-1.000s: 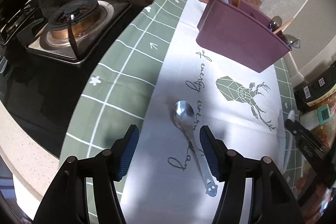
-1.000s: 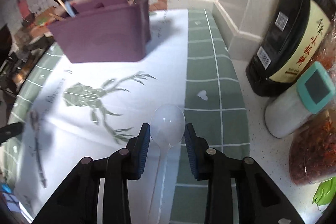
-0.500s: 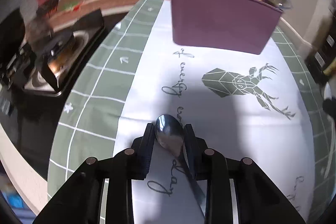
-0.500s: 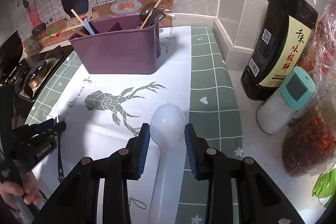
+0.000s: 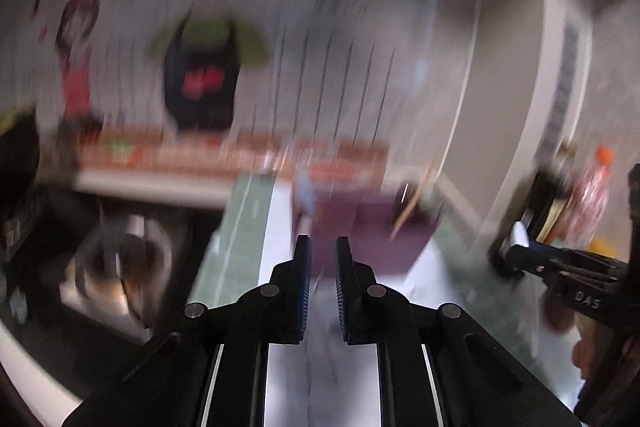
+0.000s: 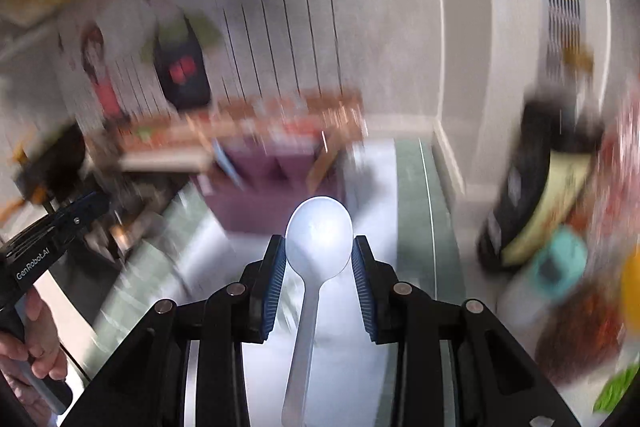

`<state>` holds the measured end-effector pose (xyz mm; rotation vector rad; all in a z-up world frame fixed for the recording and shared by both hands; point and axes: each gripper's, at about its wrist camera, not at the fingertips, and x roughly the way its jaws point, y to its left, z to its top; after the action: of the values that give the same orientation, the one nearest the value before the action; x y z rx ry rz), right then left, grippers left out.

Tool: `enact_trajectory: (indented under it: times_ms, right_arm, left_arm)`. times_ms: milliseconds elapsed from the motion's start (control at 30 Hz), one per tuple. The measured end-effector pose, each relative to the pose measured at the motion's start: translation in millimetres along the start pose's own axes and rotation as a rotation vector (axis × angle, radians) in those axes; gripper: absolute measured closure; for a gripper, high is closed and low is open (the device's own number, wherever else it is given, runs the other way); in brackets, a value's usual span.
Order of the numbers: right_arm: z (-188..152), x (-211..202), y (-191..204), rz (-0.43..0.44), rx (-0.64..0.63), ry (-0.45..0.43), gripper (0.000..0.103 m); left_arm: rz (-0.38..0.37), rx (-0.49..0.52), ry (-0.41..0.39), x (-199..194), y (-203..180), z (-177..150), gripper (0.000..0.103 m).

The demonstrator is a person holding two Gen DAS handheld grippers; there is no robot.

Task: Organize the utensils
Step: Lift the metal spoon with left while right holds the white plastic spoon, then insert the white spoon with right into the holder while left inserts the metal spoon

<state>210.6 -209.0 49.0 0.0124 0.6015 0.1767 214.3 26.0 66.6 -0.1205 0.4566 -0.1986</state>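
Both views are motion-blurred. My right gripper (image 6: 319, 255) is shut on the bowl of a white plastic spoon (image 6: 319, 247), held level above the cloth, its handle pointing back at the camera. My left gripper (image 5: 319, 259) has its jaws close together with a narrow gap; a thin blurred streak between them may be the metal spoon, which I cannot make out. The purple utensil holder (image 5: 372, 227) stands ahead of both grippers and shows in the right wrist view (image 6: 276, 187), with chopsticks and other utensils in it.
A gas stove (image 5: 120, 259) is at the left. A dark sauce bottle (image 6: 536, 187) and a white shaker with a teal lid (image 6: 556, 267) stand at the right by the wall. The green and white cloth (image 6: 416, 227) covers the counter.
Both grippers have lifted and tilted up, so the wall now fills the views. The left gripper closed around the metal spoon's bowl half a second ago; the spoon no longer shows clearly.
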Motion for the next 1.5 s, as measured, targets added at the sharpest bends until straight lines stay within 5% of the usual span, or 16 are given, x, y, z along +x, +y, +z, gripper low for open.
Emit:
enact_trajectory:
  times_ms: [133,233,367,500,733,867,967,1133,1367,1500]
  right_arm:
    - [54,-18,8,0.026,-0.029,-0.111,0.072]
    - [75,-18,8,0.006,-0.042,-0.132,0.072]
    - [69,-7,1,-0.016,-0.031,-0.109,0.072]
    - [52,13,-5,-0.034,-0.014,-0.041,0.072]
    - [26,23,-10,-0.071,-0.037,0.015,0.072]
    - [17,26,-15,-0.077,-0.034,0.035,0.072]
    - [11,29,-18,-0.081,-0.017,0.048,0.072]
    - [4,25,-18,-0.096,-0.024,0.047,0.072]
    - [7,23,-14,-0.077,-0.017,0.029,0.072]
    - [11,25,-5,-0.066,-0.034,0.027,0.072]
  left_arm:
    - [-0.059,-0.012,-0.06,-5,8,55,0.091]
    - [-0.065,0.01,0.042,21,14,68,0.088]
    - [-0.016,-0.058,0.295,82,28,32,0.068]
    - [0.03,-0.226,0.55,147,51,-25,0.067]
    - [0.188,-0.198,0.636,213,47,-75,0.067]
    - [0.239,-0.085,0.572,221,25,-84,0.063]
    - [0.254,-0.031,0.508,213,16,-91,0.075]
    - [0.177,0.02,0.405,171,13,-94,0.075]
    - [0.096,0.072,0.156,90,9,-69,0.075]
    - [0.068,0.059,0.109,79,13,-54,0.075]
